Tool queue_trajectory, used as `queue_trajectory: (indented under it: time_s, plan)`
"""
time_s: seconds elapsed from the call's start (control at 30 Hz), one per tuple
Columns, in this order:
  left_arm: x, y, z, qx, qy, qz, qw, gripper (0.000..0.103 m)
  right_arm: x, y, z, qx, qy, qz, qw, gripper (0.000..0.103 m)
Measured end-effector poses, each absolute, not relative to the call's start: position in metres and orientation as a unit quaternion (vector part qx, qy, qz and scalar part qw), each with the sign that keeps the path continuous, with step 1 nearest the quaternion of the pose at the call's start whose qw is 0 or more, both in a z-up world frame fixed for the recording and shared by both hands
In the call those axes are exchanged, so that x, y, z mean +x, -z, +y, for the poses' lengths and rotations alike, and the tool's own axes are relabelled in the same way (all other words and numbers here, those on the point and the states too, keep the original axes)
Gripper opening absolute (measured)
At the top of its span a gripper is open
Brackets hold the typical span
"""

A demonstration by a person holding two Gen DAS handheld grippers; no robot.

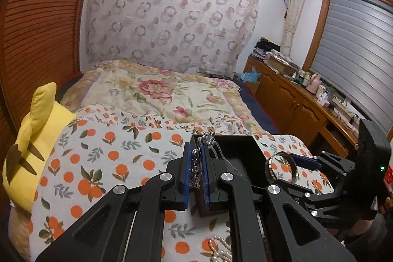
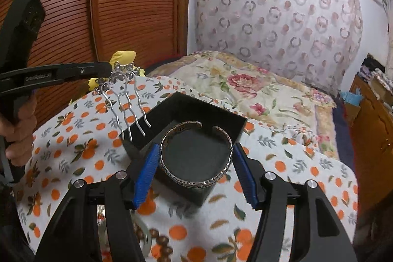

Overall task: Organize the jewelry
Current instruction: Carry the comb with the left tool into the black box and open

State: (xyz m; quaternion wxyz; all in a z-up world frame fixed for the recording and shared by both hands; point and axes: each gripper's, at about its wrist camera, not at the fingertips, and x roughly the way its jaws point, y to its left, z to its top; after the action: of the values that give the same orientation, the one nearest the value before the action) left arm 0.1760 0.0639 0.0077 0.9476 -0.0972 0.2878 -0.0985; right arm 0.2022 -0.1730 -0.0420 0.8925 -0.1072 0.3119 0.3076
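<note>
A black open jewelry box (image 2: 228, 122) (image 1: 243, 151) sits on an orange-print blanket. My left gripper (image 1: 196, 171) is shut on a silver hair comb (image 1: 196, 163); in the right wrist view the comb (image 2: 127, 100) hangs with its prongs over the box's left edge. My right gripper (image 2: 195, 163) is shut on a silver cuff bracelet (image 2: 196, 156), held above the box's near corner. The bracelet (image 1: 281, 167) also shows in the left wrist view, right of the box.
A pearl necklace (image 1: 219, 249) lies on the blanket (image 1: 110, 151) near me. Beads (image 2: 159, 241) lie under my right gripper. A yellow plush (image 1: 32, 139) sits at the left. A floral bedspread (image 1: 159, 90) lies beyond, with wooden cabinets (image 1: 294, 100) at the right.
</note>
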Motion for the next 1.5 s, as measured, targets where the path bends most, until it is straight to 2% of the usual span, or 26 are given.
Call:
queue_trajectory:
  time_s: [0.5, 1.0, 1.4, 1.43, 1.5]
  plan:
    - [0.193, -0.006, 0.056, -0.083, 0.091, 0.293, 0.948, 0.007, 0.230, 0.065, -0.156, -0.112, -0.318, 0.335, 0.880, 0.064]
    - [0.230, 0.014, 0.014, -0.091, 0.127, 0.323, 0.933, 0.007, 0.223, 0.058, -0.209, -0.083, -0.283, 0.332, 0.896, 0.065]
    - [0.230, 0.035, -0.008, -0.059, 0.123, 0.352, 0.926, 0.008, 0.209, 0.062, -0.219, -0.083, -0.277, 0.335, 0.897, 0.065]
    - [0.229, 0.034, -0.008, -0.056, 0.122, 0.353, 0.926, 0.009, 0.207, 0.062, -0.219, -0.084, -0.277, 0.334, 0.897, 0.065]
    - [0.225, 0.031, -0.007, -0.052, 0.123, 0.349, 0.928, 0.021, 0.200, 0.060, -0.220, -0.084, -0.278, 0.333, 0.897, 0.065]
